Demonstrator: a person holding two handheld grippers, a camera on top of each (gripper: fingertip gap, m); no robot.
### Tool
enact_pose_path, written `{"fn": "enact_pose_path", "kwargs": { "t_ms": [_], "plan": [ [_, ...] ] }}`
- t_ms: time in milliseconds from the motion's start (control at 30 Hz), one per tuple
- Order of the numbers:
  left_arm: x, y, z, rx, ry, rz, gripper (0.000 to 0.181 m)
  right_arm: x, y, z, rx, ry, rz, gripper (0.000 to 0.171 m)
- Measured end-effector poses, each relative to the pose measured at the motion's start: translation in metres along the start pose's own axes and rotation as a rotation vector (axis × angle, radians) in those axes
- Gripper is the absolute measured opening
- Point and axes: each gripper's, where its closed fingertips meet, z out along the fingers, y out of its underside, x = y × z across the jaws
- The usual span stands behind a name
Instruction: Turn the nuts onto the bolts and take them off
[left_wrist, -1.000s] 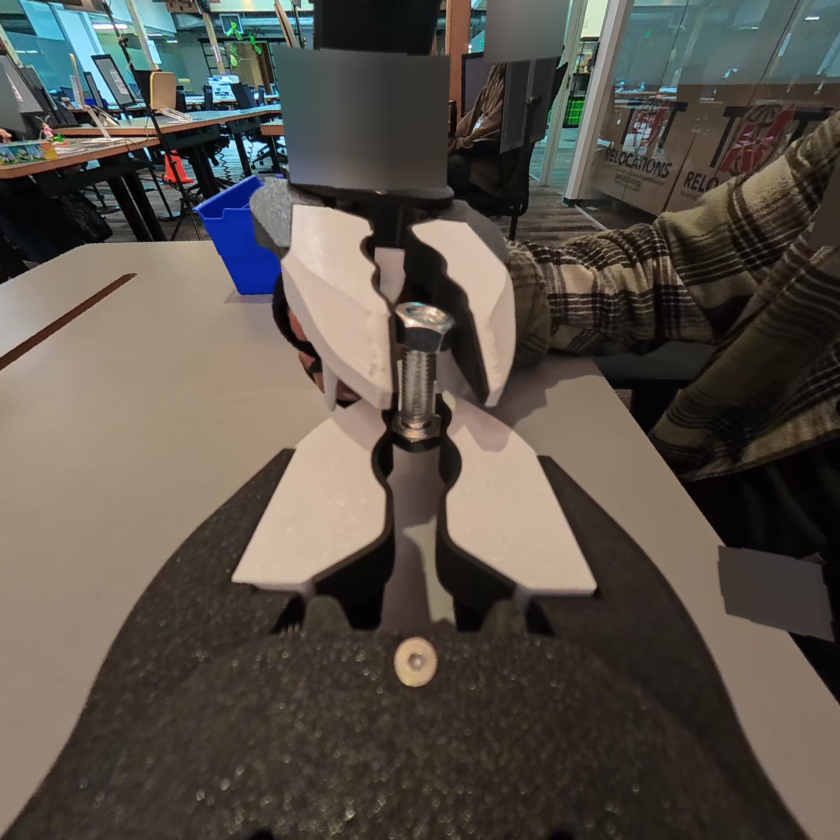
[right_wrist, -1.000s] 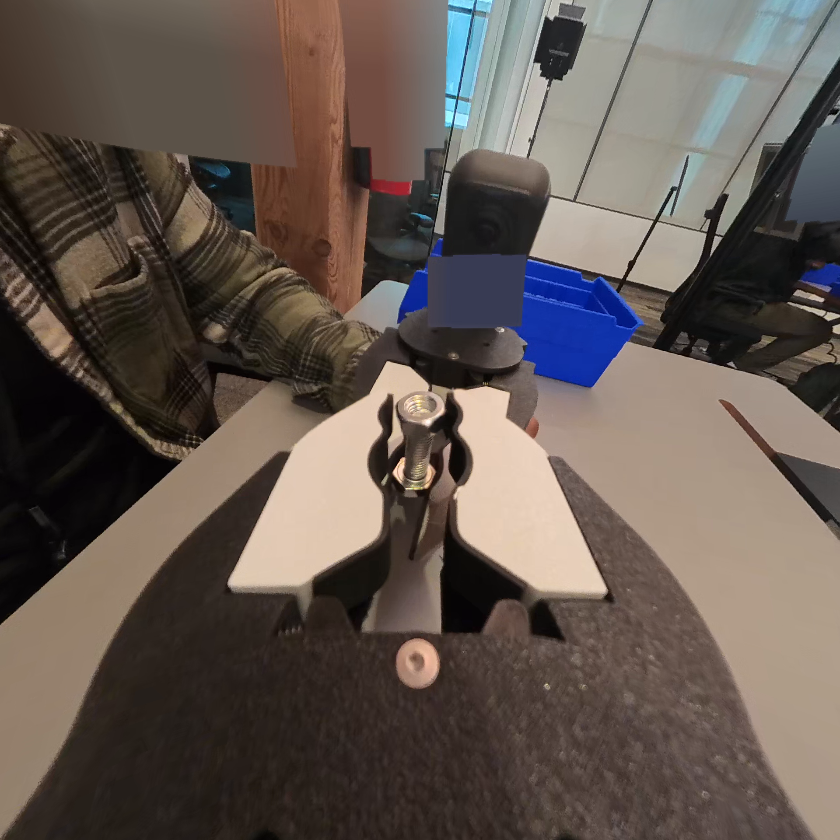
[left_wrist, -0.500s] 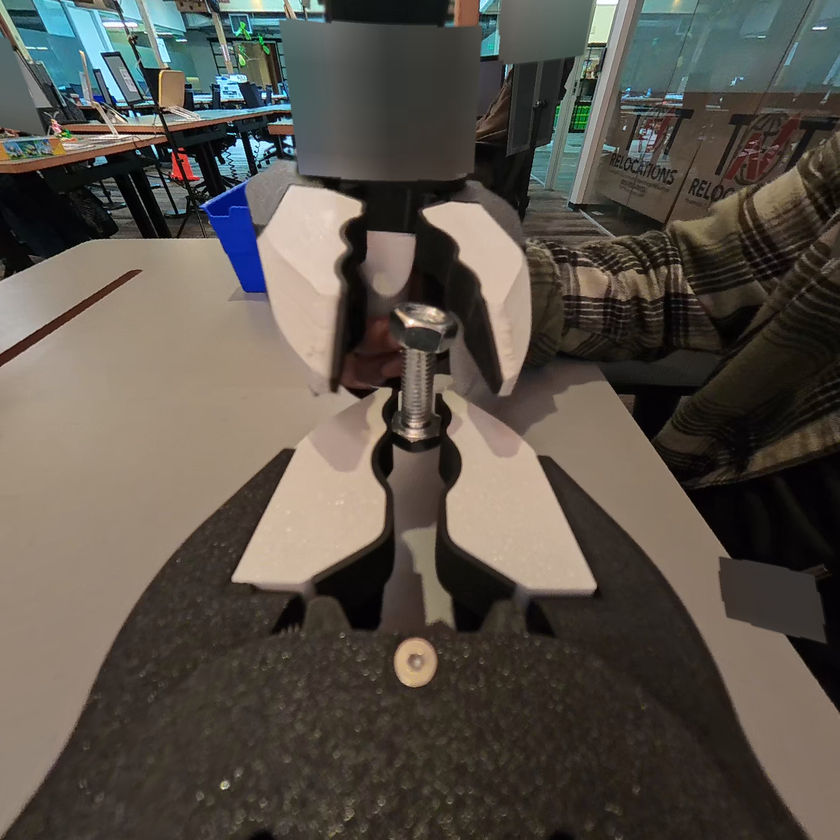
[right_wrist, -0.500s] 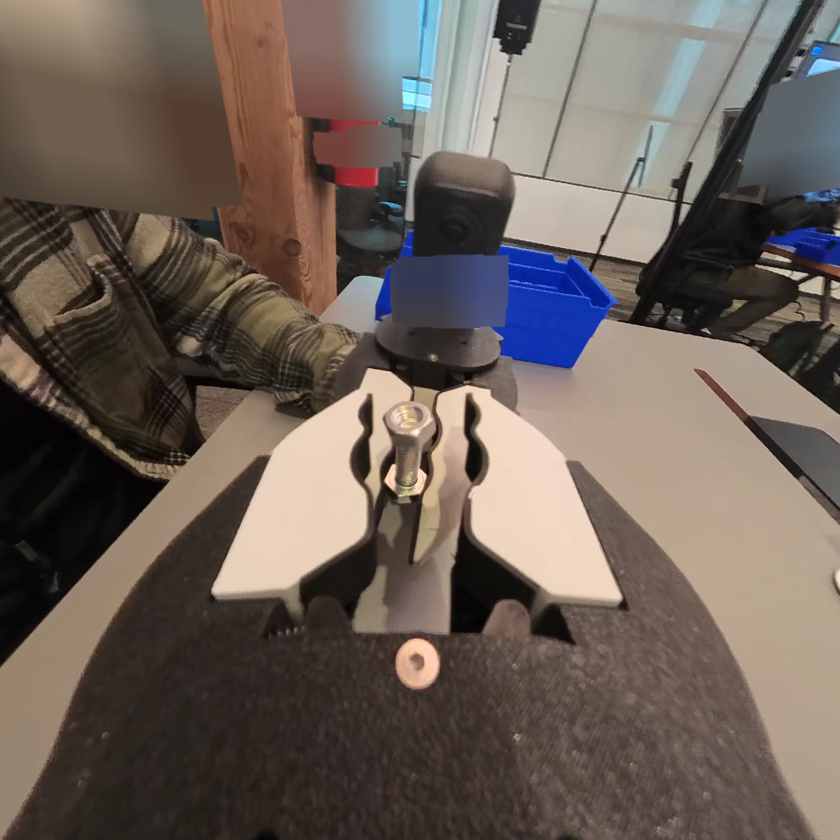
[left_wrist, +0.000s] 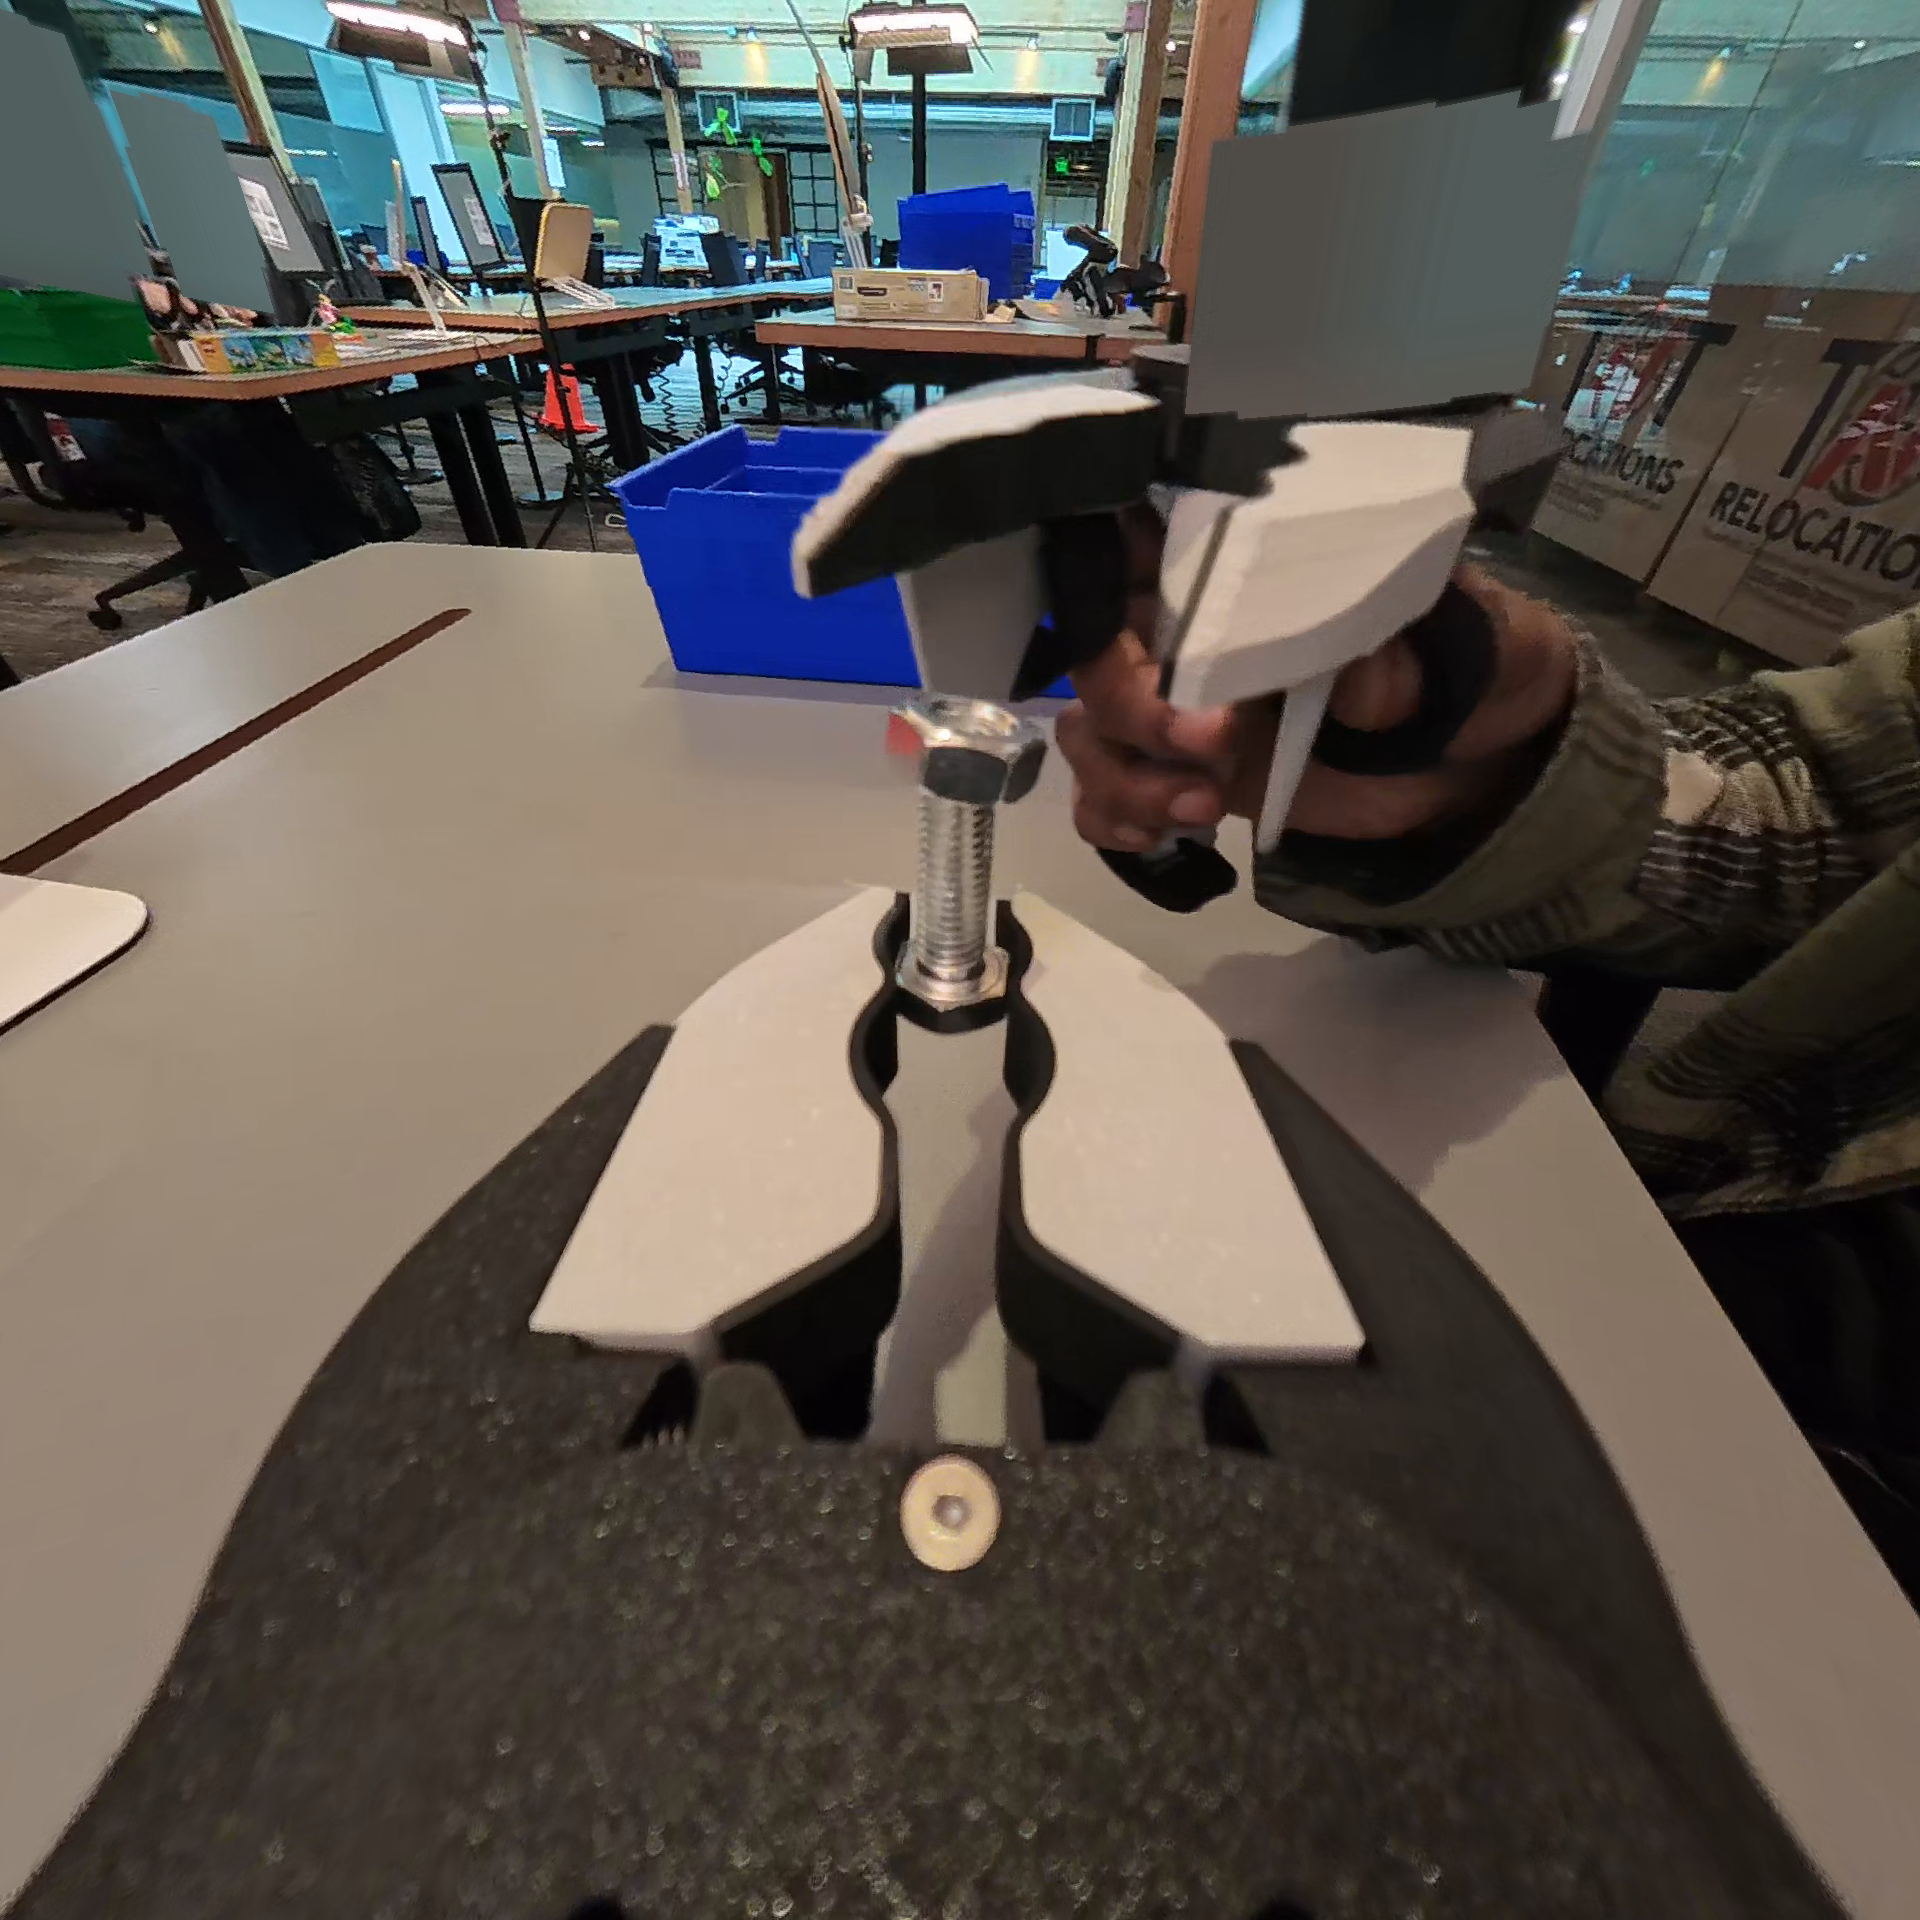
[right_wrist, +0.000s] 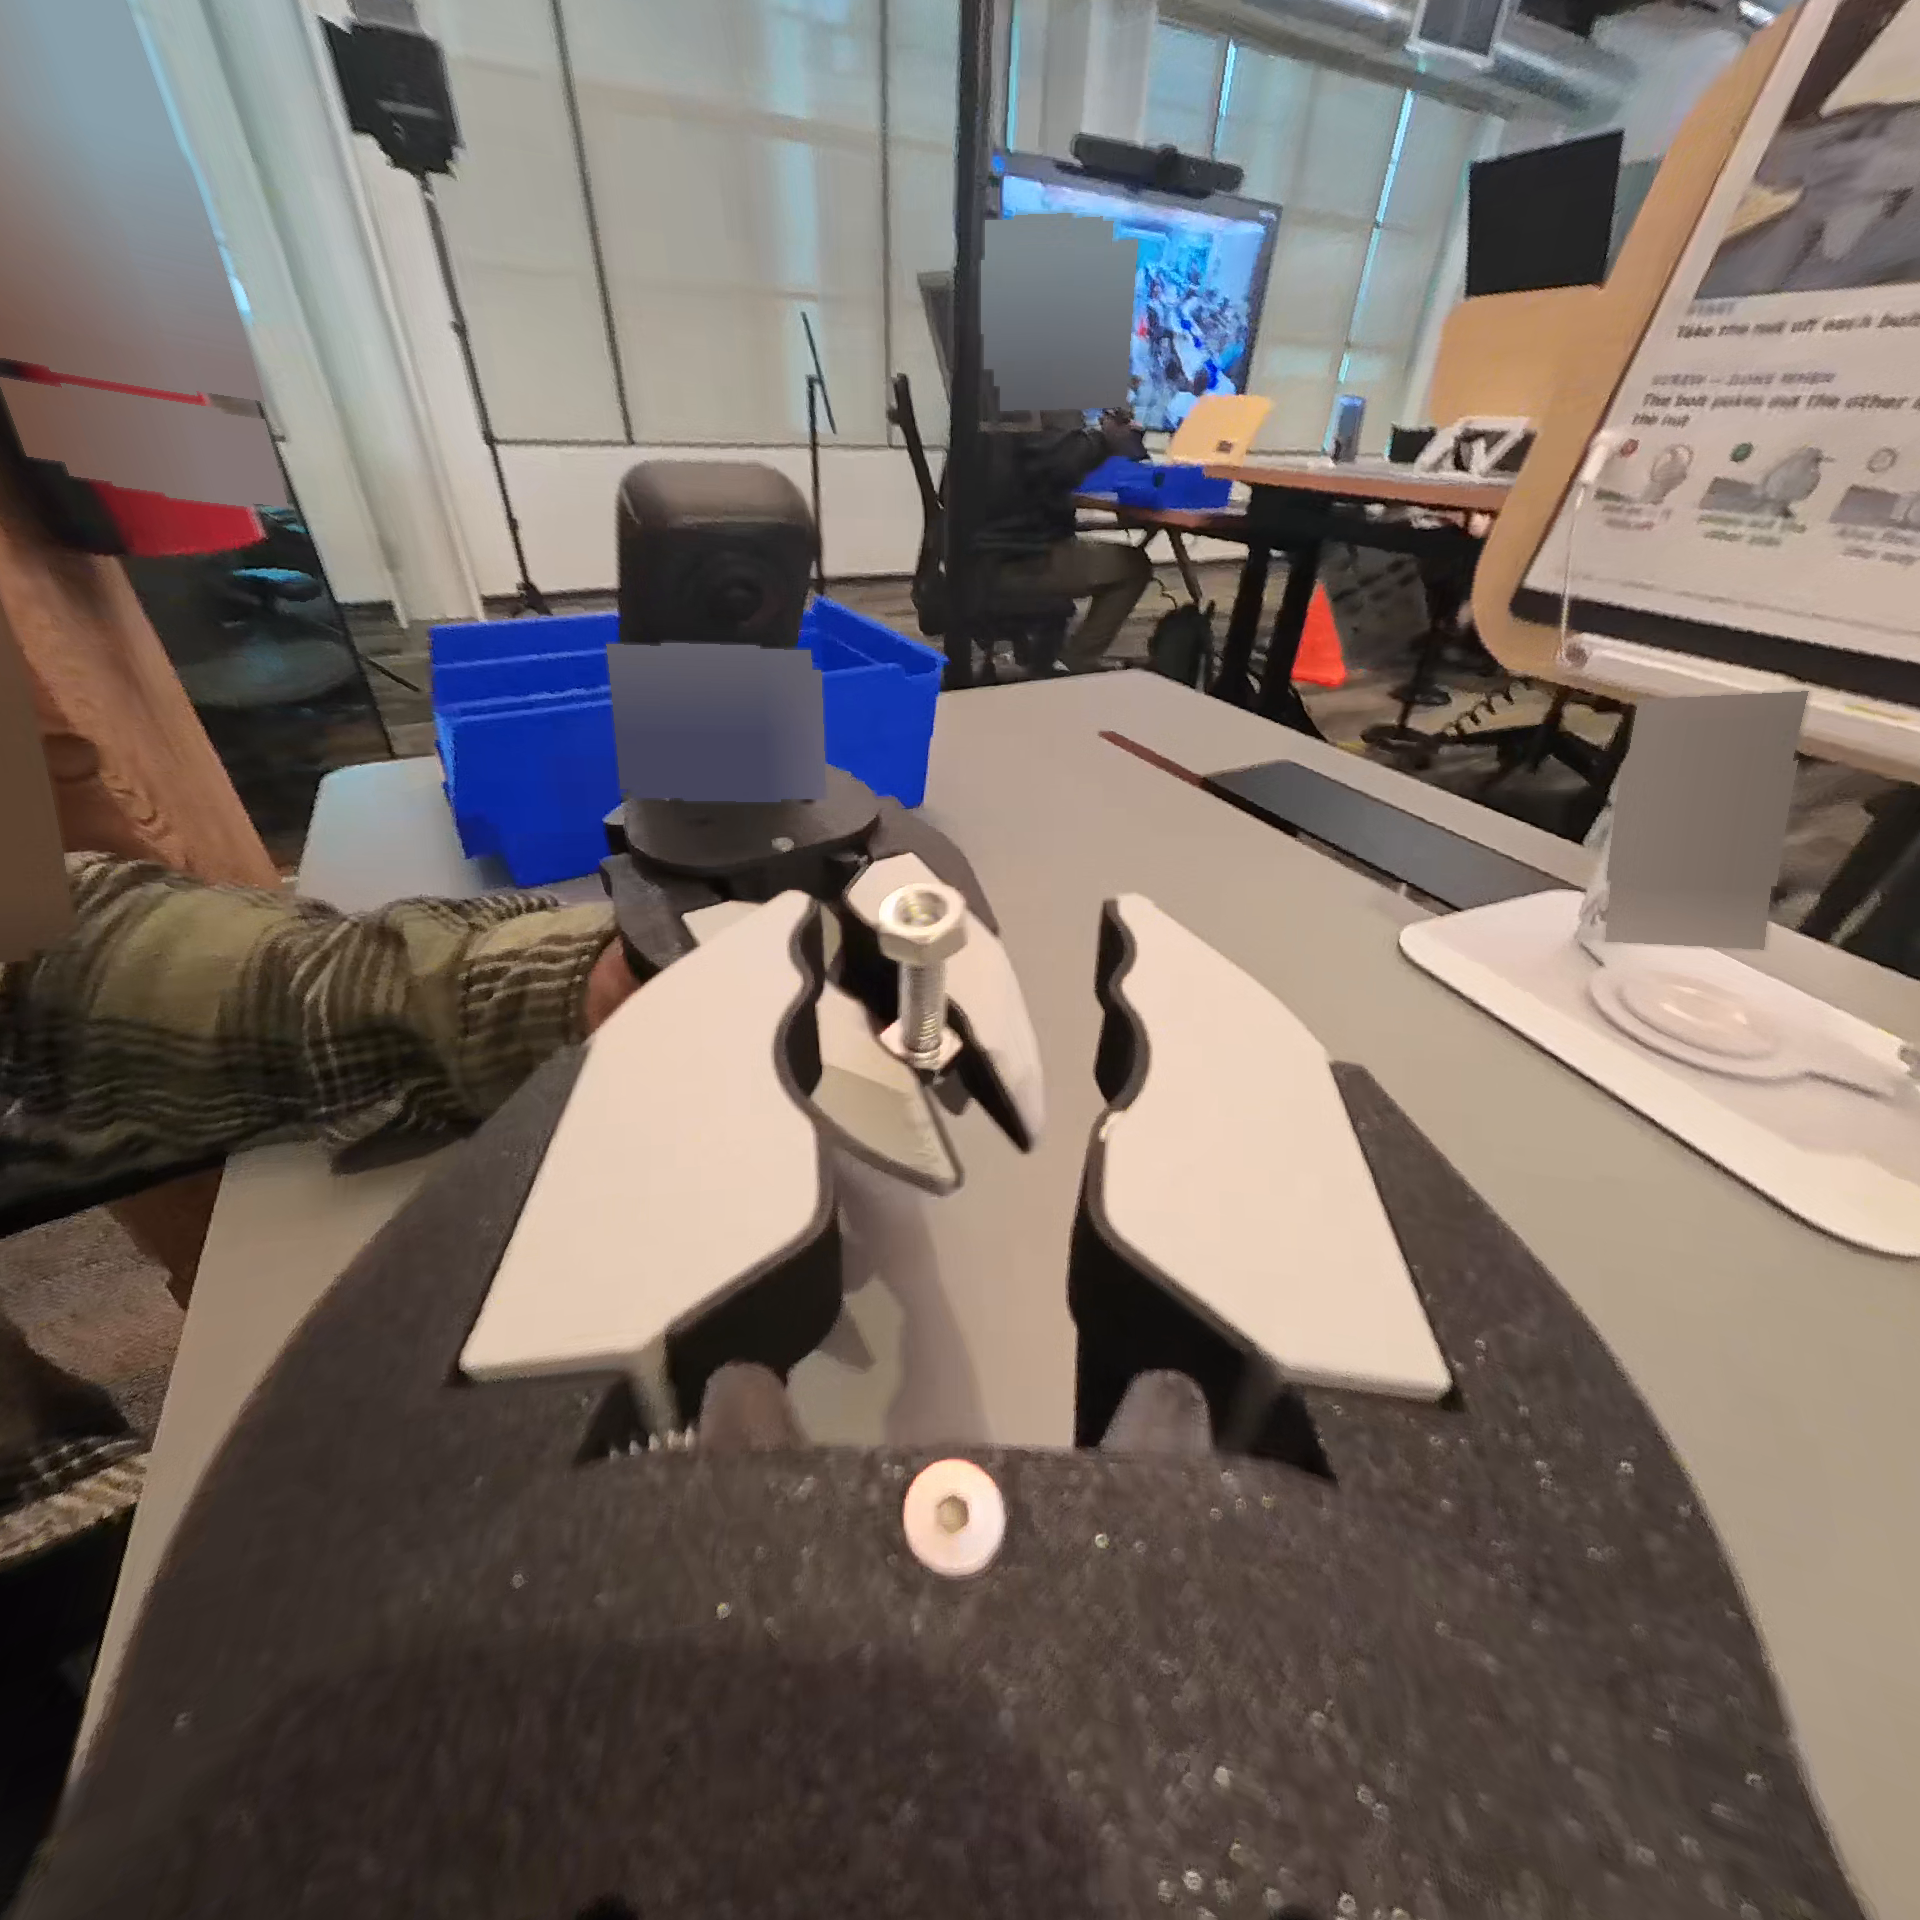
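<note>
The left tongs (left_wrist: 948, 940) are clamped on the nut (left_wrist: 948, 979) at the bottom of the upright bolt (left_wrist: 961, 831), above the counter (left_wrist: 436, 883) near its right edge. Just right of the bolt head, the right tongs (right_wrist: 961, 997) stand apart, gripping nothing. A blue bin (left_wrist: 748, 561) sits by the far edge.

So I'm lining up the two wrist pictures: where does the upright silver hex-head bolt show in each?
Left wrist view: silver hex-head bolt stands at centre, its lower end between the left gripper fingertips.
Right wrist view: just left of centre, above the open right gripper.
Shared landmark: blue plastic bin on the table behind.
</note>
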Motion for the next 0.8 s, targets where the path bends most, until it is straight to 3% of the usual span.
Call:
{"fn": "enact_pose_path", "kwargs": {
  "t_ms": [200, 433, 800],
  "plan": [
    [-0.003, -0.001, -0.001, 0.005, -0.019, -0.006, 0.015, 0.000, 0.005, 0.010, -0.012, 0.107, -0.008, 0.037],
    [-0.003, -0.002, -0.001, 0.010, -0.020, -0.007, 0.015, -0.007, 0.006, 0.019, -0.020, 0.095, -0.018, 0.021],
    [0.002, 0.004, 0.001, -0.044, -0.007, 0.035, 0.015, -0.009, 0.014, 0.013, -0.128, -0.009, -0.143, 0.018]
  ]
}}
